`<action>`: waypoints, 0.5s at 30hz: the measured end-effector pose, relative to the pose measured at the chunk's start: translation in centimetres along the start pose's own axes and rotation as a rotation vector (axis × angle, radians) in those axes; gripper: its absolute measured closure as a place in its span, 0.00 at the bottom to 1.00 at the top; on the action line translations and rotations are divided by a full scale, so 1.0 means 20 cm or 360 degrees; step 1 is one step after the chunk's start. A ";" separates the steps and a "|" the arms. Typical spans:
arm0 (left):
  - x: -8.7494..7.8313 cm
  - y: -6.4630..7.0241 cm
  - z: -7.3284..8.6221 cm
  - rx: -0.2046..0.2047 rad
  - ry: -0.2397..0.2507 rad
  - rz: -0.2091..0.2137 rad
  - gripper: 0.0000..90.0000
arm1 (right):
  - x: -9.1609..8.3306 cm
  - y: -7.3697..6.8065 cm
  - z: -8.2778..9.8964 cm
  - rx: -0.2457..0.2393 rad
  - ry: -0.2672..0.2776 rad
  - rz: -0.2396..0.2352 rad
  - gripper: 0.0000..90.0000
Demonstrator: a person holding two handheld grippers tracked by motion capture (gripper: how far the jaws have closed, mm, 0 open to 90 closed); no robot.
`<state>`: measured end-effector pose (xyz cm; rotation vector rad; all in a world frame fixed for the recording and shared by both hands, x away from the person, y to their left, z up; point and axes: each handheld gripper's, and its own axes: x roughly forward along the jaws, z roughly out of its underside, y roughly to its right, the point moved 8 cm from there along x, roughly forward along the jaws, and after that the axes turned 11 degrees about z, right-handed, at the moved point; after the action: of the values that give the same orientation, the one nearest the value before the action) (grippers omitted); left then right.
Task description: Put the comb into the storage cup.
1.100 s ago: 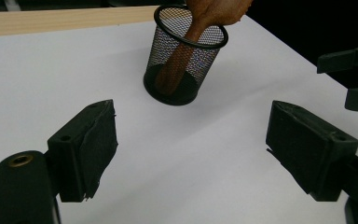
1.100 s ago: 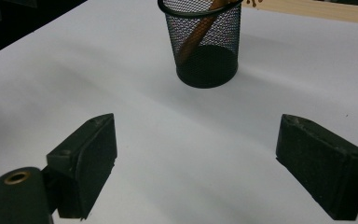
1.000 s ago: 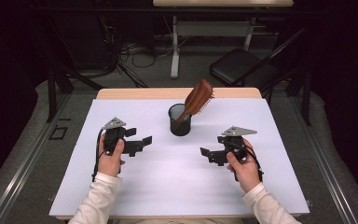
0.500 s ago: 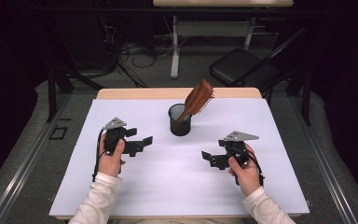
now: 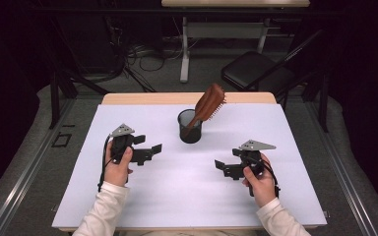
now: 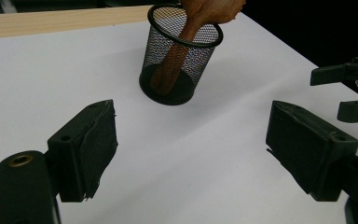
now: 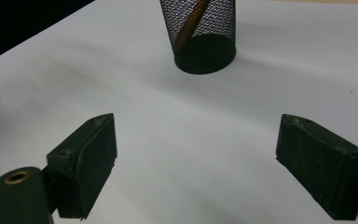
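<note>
Standing in the cup (image 5: 190, 129), the brush (image 5: 207, 104) leaned to the right, with its handle down inside the mesh and its brown head well above the rim. The cup was the landmark: it stood on the white sheet (image 5: 177, 196), toward the far edge of the table (image 5: 128, 98), about midway between its two sides.

The left gripper (image 5: 155, 149) was in front of the cup and to its left, near but apart from it, and its jaws were wide with nothing between them. In the left gripper view, the cup (image 6: 182, 56) appeared ahead between the two jaws, with the brush handle (image 6: 175, 58) visible through the mesh. The right gripper (image 5: 219, 165) was in front of the cup and to its right, a little further from it, and its jaws were also wide and empty. In the right gripper view, the cup (image 7: 201, 35) was ahead and the handle (image 7: 191, 21) crossed it on a slant.

Judging from this, the brush seemed already placed in the cup, and both tools were free of it. If the work was to put the brush there, it looked finished. If the work was to take the brush out, nothing was started yet: a gripper had to reach the head and close on it.
</note>
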<state>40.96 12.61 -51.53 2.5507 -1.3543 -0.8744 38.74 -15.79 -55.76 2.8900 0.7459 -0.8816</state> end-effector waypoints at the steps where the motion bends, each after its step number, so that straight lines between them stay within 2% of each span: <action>1: 0.00 0.00 0.00 0.0001 -0.0001 -0.0001 0.18 | 0.00 0.00 0.00 0.0005 -0.0005 0.0002 0.14; 15: 0.00 0.00 0.00 0.0006 -0.0006 -0.0003 0.18 | 0.01 0.03 0.02 0.0021 -0.0005 0.0018 0.14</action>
<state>40.97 12.62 -51.58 2.5546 -1.3563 -0.8780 38.97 -16.29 -56.32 2.9006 0.7256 -0.8931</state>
